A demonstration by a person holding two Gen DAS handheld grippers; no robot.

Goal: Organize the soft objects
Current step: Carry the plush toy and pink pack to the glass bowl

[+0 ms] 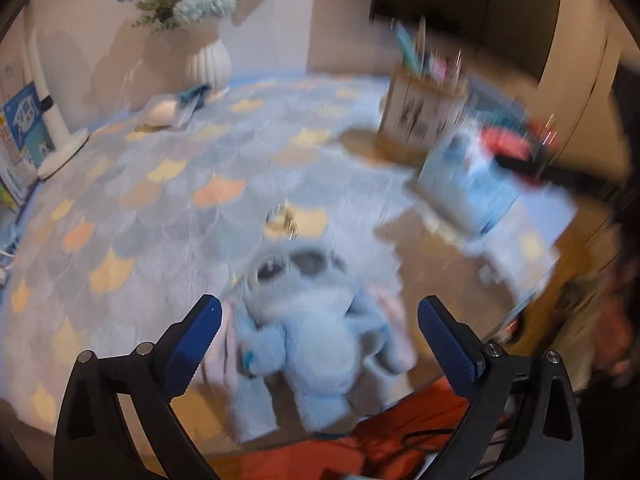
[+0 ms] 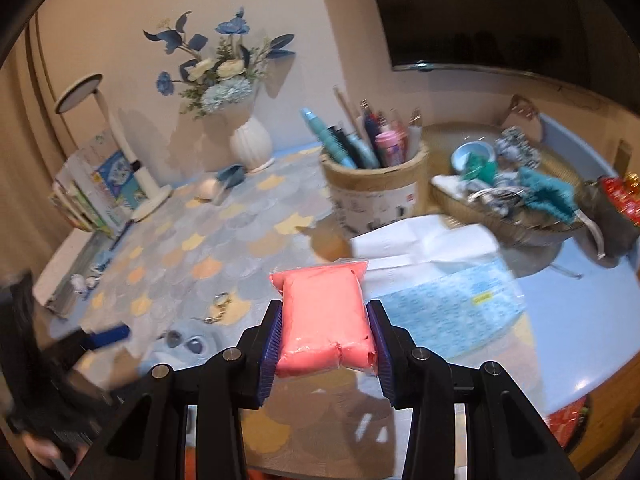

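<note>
Left gripper (image 1: 319, 330) spread wide, pads (image 1: 196, 340) clear of the blue plush toy (image 1: 308, 344), which lies face up on the scalloped table mat (image 1: 168, 216) directly between and below the jaws. Right gripper (image 2: 326, 334) clamped at a middling width on a sealed pink soft pack (image 2: 324, 320), held up above the mat's near edge.

For the step in hand, seemingly a pickup of the plush: lower straight over the torso, not the floppy pink-lined ears; centre the body between the pads before closing; squeeze enough to compress the stuffing without pinching the mat beneath. Mind the small keyring (image 1: 282, 220) just beyond the toy's head. Keep the pink pack well aside.

Left view heavily blurred: toy's features, the pen holder (image 1: 424, 108) and the blue items at right hard to read. In the right view, plush mostly hidden behind the gripper, only eyes showing. Destination for the soft things uncertain; possibly the woven basket (image 2: 532, 232).
</note>
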